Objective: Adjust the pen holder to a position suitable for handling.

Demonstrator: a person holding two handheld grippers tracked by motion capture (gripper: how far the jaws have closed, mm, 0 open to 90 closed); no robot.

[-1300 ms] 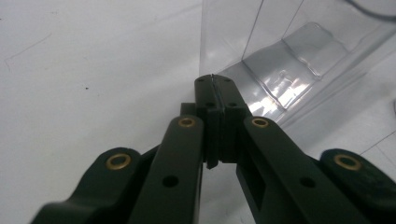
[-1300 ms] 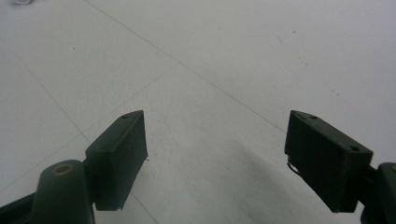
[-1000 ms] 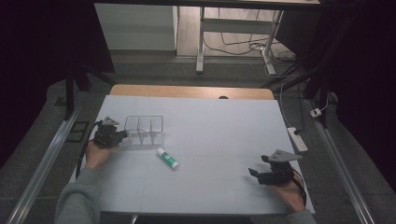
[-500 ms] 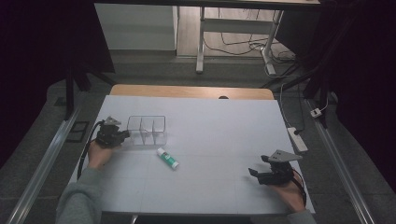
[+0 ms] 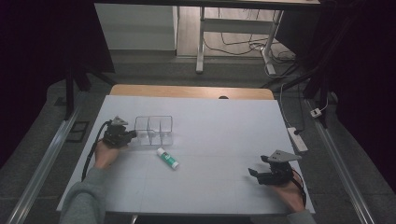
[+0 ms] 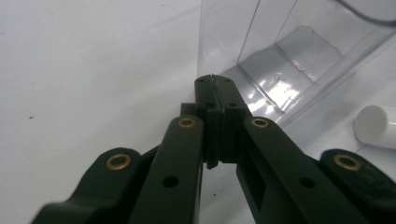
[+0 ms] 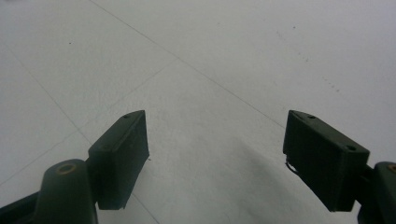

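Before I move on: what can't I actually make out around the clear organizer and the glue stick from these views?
- Glue stick: label too small to read in the high view; in the left gripper view the right edge cuts it off, leaving its white end.
- Clear organizer: top and far end cut off by the left gripper view's edge.
- Left gripper: jaws shut at the organizer's wall; whether they pinch it is unclear.
- Right gripper: open over bare table.

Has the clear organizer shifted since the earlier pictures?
Yes. The organizer, pinched by the left gripper, has slid slightly toward the table's far edge, away from the glue stick.
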